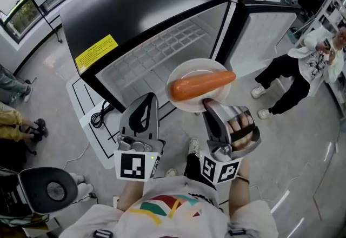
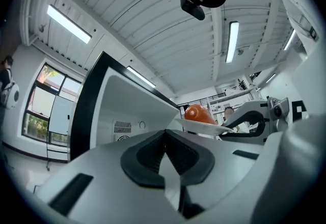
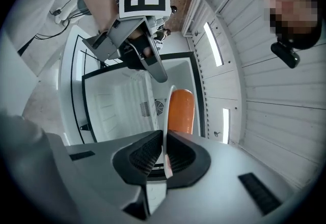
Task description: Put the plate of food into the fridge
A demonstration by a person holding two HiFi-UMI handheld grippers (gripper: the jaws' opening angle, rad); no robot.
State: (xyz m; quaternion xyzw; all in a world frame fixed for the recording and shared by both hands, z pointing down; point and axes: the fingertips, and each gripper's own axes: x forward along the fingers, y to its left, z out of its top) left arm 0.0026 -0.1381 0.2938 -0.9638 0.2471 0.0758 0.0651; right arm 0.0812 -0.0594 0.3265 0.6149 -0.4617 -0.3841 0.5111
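White round plate (image 1: 199,69) with 1 orange sausage (image 1: 203,84): rim pinched by right claw (image 1: 207,105), held just before the open black-topped fridge (image 1: 162,53), cavity directly ahead. Left claw (image 1: 146,100) pressed together, empty, alongside at left.

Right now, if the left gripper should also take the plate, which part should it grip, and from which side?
Probably the thin left rim of the plate, coming in level from where the left gripper is. The orange food lies across the middle, and the right gripper is clamped on the near right rim.
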